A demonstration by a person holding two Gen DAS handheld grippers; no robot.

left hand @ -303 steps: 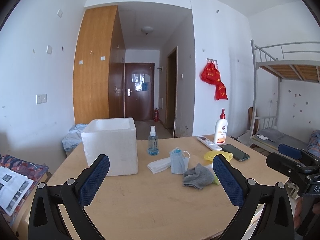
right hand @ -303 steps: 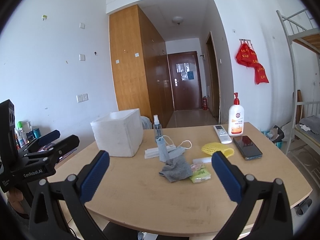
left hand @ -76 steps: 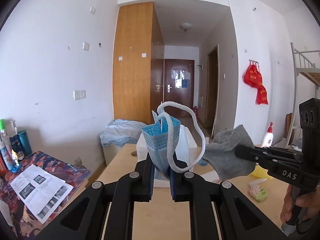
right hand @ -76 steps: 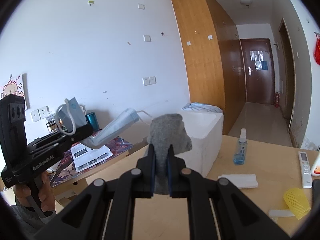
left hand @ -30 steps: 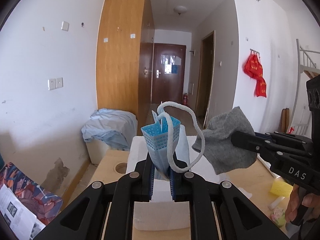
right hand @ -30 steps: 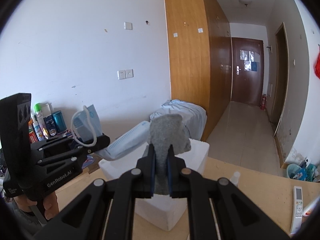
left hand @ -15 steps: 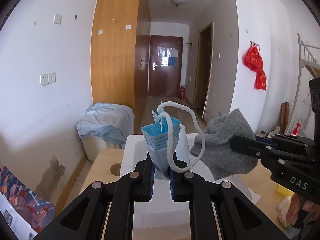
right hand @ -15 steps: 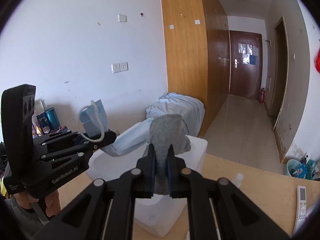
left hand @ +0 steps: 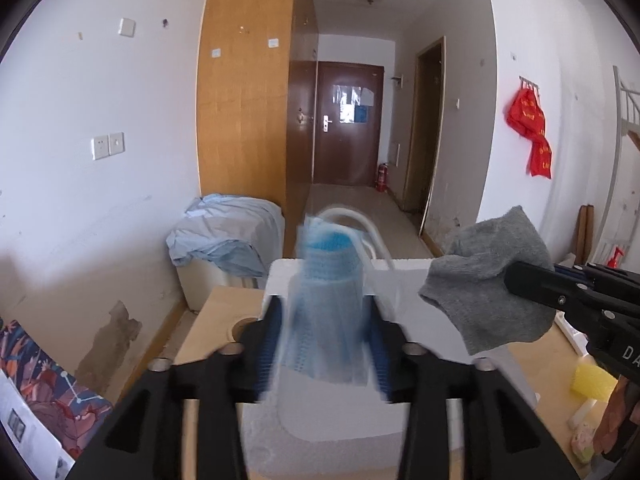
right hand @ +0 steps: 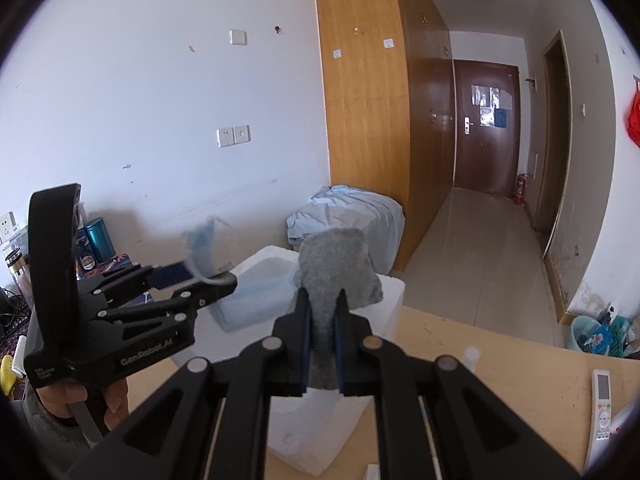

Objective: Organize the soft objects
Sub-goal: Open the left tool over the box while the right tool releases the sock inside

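Note:
A blue face mask [left hand: 328, 280] with white ear loops hangs blurred between the fingers of my left gripper [left hand: 324, 320], just above the open white foam box [left hand: 404, 276]. The jaws are opening and the pads stand apart from the mask. In the right wrist view the left gripper [right hand: 200, 276] reaches over the foam box [right hand: 390, 292] from the left, and the mask [right hand: 256, 300] sags into the box. My right gripper [right hand: 323, 300] is shut on a grey sock [right hand: 336, 260] over the box's near rim. The left wrist view shows the sock [left hand: 488, 280] dangling from the right gripper [left hand: 516, 276].
The box stands on a wooden table [right hand: 500, 400] with a white remote [right hand: 602, 408] and a yellow mesh item [left hand: 592, 380] at the right. A pale blue cloth bundle [left hand: 228, 232] lies behind the table. A person's hand [right hand: 92, 396] holds the left gripper's handle.
The left jaws have spread apart and the mask, held tight before, has loosened and blurred between them. The right gripper still clamps the sock.

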